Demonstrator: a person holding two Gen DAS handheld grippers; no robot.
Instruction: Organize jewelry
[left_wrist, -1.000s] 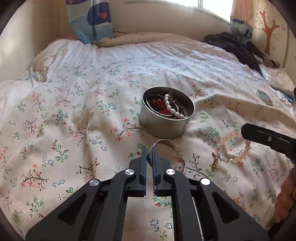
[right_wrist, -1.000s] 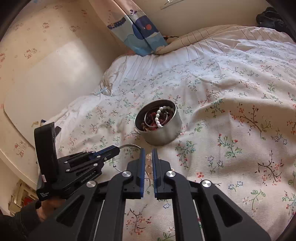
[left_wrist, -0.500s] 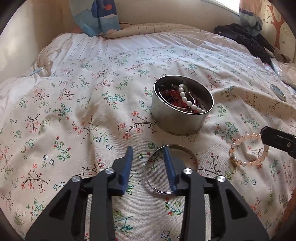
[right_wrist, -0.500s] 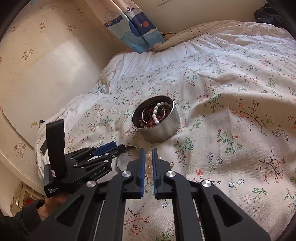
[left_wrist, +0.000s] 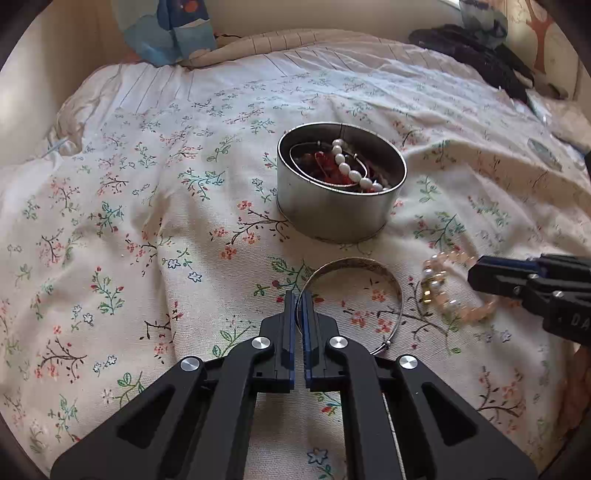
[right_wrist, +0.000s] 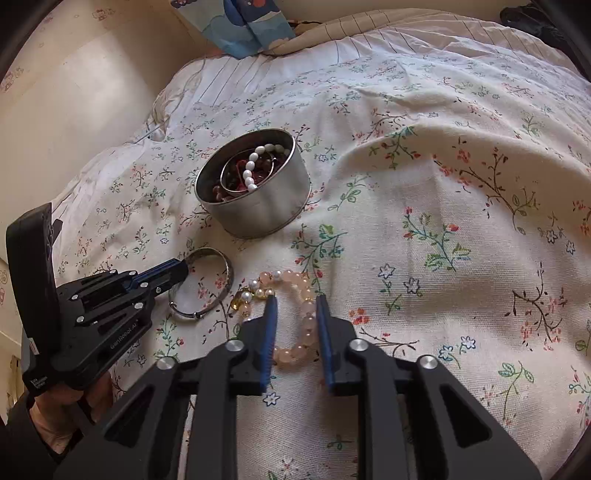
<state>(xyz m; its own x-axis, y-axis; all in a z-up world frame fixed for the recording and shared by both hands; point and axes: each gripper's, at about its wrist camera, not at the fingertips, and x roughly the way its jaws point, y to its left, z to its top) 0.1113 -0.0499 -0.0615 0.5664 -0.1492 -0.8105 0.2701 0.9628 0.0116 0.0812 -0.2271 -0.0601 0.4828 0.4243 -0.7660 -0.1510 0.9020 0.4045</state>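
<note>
Two pieces of jewelry lay loose on the floral bedspread in front of the round metal tin. My left gripper had its fingers drawn nearly together on the near-left rim of the silver bangle, the thin band passing through the narrow gap between the blue pads. My right gripper stood with its fingers wide apart, one on either side of the pink bead bracelet, whose loop lay flat on the cloth between them and reached a little past the tips; I could not tell whether either pad touched the beads. That bracelet was made of translucent pale-pink beads with a few small white pearls and an amber-gold bead at its left end, nearest the bangle. The bangle was a plain, thin metal hoop with a small clasp on its near edge. Inside the tin lay a strand of white pearls across red beads and wire hoops. My left wrist view showed the pinch on the bangle directly, with the bracelet partly hidden behind my right gripper; my right wrist view showed the whole bracelet, and my left hand on its handle.
</note>
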